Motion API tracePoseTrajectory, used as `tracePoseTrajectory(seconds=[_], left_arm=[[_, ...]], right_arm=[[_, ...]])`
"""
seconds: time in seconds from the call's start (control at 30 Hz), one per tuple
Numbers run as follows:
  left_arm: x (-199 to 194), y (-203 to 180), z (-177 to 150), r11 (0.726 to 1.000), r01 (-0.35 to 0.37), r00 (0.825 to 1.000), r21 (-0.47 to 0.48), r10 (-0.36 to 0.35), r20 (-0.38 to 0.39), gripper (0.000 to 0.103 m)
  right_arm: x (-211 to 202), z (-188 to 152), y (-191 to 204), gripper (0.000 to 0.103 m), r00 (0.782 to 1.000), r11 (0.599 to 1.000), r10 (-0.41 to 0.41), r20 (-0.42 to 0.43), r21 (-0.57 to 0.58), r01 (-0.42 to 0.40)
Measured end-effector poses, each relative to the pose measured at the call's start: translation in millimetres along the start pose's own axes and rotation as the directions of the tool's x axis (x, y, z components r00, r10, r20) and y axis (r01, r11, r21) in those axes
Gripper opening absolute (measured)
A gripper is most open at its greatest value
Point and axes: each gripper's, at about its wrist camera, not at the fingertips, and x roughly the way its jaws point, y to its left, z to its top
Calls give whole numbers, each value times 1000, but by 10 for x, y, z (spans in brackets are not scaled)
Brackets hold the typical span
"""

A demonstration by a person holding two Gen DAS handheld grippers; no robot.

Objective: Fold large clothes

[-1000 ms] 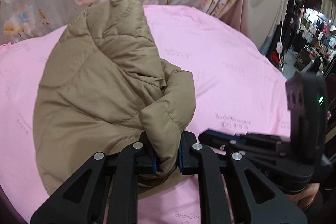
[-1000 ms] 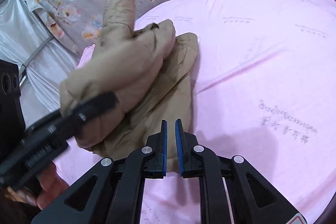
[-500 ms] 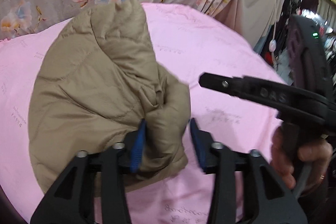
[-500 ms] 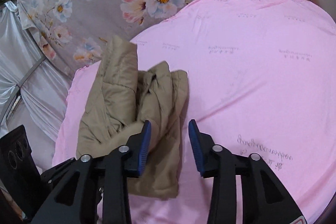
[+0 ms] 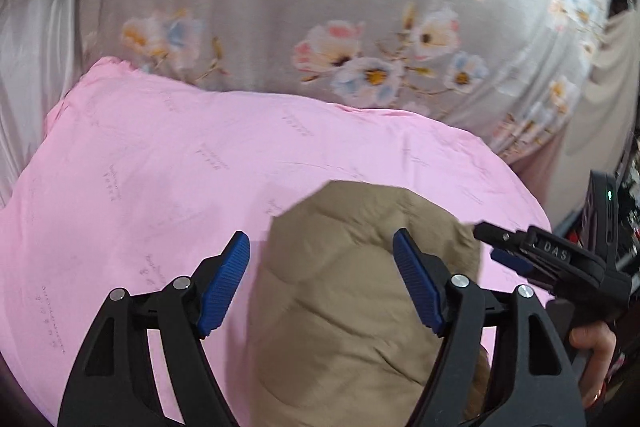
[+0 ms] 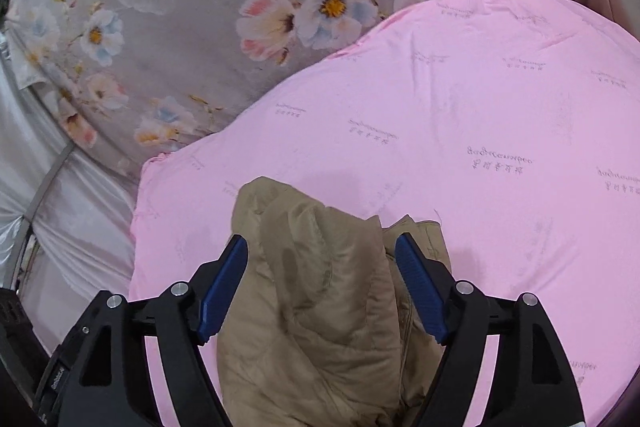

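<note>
A tan quilted jacket (image 5: 352, 307) lies folded in a bundle on the pink sheet (image 5: 160, 167). My left gripper (image 5: 320, 247) hovers above its near end with jaws opening; the blue pads stand wide apart and touch no fabric. In the right wrist view the same jacket (image 6: 320, 287) sits below my right gripper (image 6: 320, 243), whose jaws are also opening and press on nothing. The right gripper (image 5: 490, 243) also shows at the right of the left wrist view, held by a hand (image 5: 592, 343). The jacket's near end is hidden behind the gripper frames.
The pink sheet (image 6: 480, 127) spreads wide to the right of and beyond the jacket. A grey floral cloth (image 5: 320, 7) hangs behind it. Silver fabric (image 5: 32, 47) drapes at the left, past the sheet's edge.
Both grippers were shut, the left on a jacket fold; both have opened, let go, and drawn up and back. The jacket now rests as a bundle on the sheet.
</note>
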Motion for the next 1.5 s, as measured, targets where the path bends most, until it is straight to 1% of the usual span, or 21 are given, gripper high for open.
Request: tracePoseTrajectory(seconds=[0.03,0.1,0.13,0.17,0.2,0.27,0.33,0.4,0.5,0.57,0.6,0.67,0.73,0.8,0.87,0.97,1.03,1.27,1.5], left_arm=[[56,71,23,1000,-13,1000,-18,12,-11,72],[195,194,99,998,-27,999,-49,26,-33,72],[251,225,120,998,-36,998,-61,33,-44,72],[308,246,149,997,-39,998,-69,36,-50,72],[335,247,165,997,-41,998,-70,38,-52,71],[387,204,196,997,-43,998,-61,40,-57,71],[451,122,214,998,-35,998,-51,31,-61,71],[560,-5,217,999,-21,997,-39,17,-81,71],[828,-238,143,1000,-20,992,-12,19,-121,71],[1028,-369,52,998,-58,988,23,61,-142,71],[1159,-450,-14,995,-83,984,49,90,-153,71],[1379,-555,-147,990,-112,976,83,125,-179,71],[1543,-589,-251,988,-124,970,94,141,-200,71],[1693,-577,-341,991,-114,965,73,127,-228,73],[1750,-561,-375,991,-115,967,61,126,-223,75],[1841,-579,-464,987,-142,968,74,154,-200,79],[1874,-599,-513,984,-157,969,88,170,-181,80],[1999,-669,-615,971,-202,968,125,217,-125,85],[2079,-696,-667,964,-223,967,145,237,-93,87]], right_arm=[[91,14,7,75,1000,1000,-6,-27,16,6],[278,12,-20,74,996,998,16,-92,62,-10],[340,11,-43,66,994,996,32,-108,88,-23],[352,12,-75,39,993,993,49,-104,109,-38],[331,20,-127,30,992,987,90,-89,140,-77],[214,1,-224,19,990,976,137,-30,174,-130],[109,-56,-292,16,993,981,111,37,154,-115],[114,-159,-354,14,996,992,50,74,112,-58],[270,-278,-482,14,997,997,-2,80,74,-4],[370,-351,-586,14,996,998,-16,86,59,11],[408,-376,-630,14,996,998,-27,86,53,22],[474,-406,-700,16,994,998,-55,95,31,52],[547,-439,-758,17,990,996,-90,105,1,90],[615,-484,-798,19,987,993,-112,113,-23,115],[690,-515,-863,22,988,993,-108,112,-29,111],[803,-535,-961,25,992,996,-84,98,-11,86],[867,-538,-992,25,993,997,-75,92,-11,76],[1015,-547,-1082,26,995,999,-35,89,3,35],[1060,-564,-1085,26,995,999,-33,99,-3,33]])
